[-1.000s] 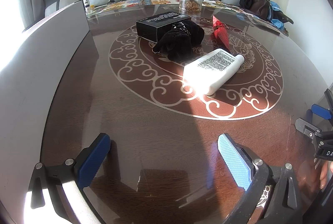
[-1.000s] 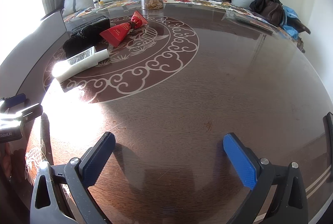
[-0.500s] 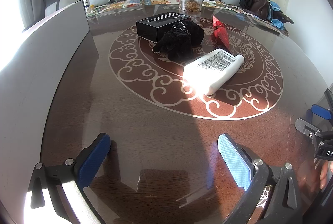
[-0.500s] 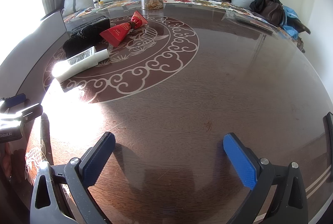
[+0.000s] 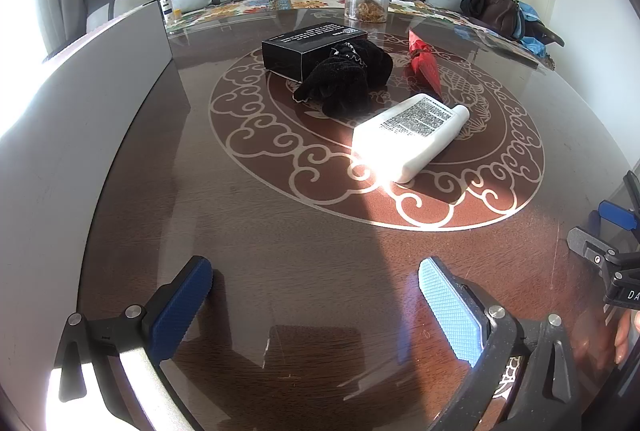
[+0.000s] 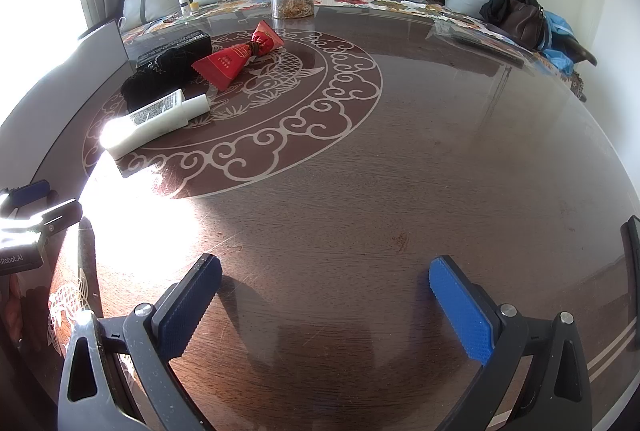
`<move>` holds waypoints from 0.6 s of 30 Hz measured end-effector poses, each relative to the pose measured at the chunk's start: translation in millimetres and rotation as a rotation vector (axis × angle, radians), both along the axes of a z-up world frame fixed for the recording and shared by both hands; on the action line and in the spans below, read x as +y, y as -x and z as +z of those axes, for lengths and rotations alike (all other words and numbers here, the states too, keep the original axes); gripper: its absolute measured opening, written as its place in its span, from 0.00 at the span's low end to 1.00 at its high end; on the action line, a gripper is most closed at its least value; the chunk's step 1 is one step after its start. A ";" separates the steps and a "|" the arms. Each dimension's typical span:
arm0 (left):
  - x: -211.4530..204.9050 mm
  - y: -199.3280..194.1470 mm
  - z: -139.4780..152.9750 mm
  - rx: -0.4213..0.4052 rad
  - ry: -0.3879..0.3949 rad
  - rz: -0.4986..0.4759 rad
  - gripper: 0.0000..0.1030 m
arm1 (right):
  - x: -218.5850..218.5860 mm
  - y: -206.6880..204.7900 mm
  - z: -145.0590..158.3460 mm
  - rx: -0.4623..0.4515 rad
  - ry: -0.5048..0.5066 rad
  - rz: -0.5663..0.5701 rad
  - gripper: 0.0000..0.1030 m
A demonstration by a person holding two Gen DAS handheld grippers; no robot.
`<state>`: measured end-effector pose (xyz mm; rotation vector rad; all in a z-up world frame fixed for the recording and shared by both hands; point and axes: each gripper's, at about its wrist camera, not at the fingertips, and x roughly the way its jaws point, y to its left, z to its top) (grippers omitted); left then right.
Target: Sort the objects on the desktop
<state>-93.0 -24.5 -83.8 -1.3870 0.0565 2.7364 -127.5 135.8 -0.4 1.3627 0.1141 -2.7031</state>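
Both grippers, left (image 5: pixel 316 301) and right (image 6: pixel 326 305), hovered with jaws spread and empty over the table (image 6: pixel 400 171). On its medallion the white bottle (image 5: pixel 408 135) lay flat, cap pointing away toward the red packet (image 5: pixel 425 65).

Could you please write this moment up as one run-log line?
left tongs: open, empty | right tongs: open, empty | white bottle, black cloth, black box, red packet: untouched on table

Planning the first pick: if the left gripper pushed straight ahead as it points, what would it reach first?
Probably the white plastic bottle lying on the brown wooden table; only bare tabletop lies between it and the open left gripper. Depth is uncertain.
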 end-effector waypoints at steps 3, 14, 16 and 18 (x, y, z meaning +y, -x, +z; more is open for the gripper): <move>0.0 0.0 0.0 0.000 0.000 0.000 1.00 | -0.2 0.2 -0.1 0.000 0.000 0.000 1.00; 0.7 -0.6 0.2 0.001 0.003 0.001 1.00 | 0.1 0.1 -0.1 0.000 0.000 0.000 1.00; 0.8 -1.0 0.4 0.001 0.003 0.001 1.00 | 0.0 0.2 -0.2 0.000 0.000 0.000 1.00; 0.5 -1.2 0.4 0.001 0.003 0.001 1.00 | -0.2 0.3 -0.3 0.000 0.000 0.000 1.00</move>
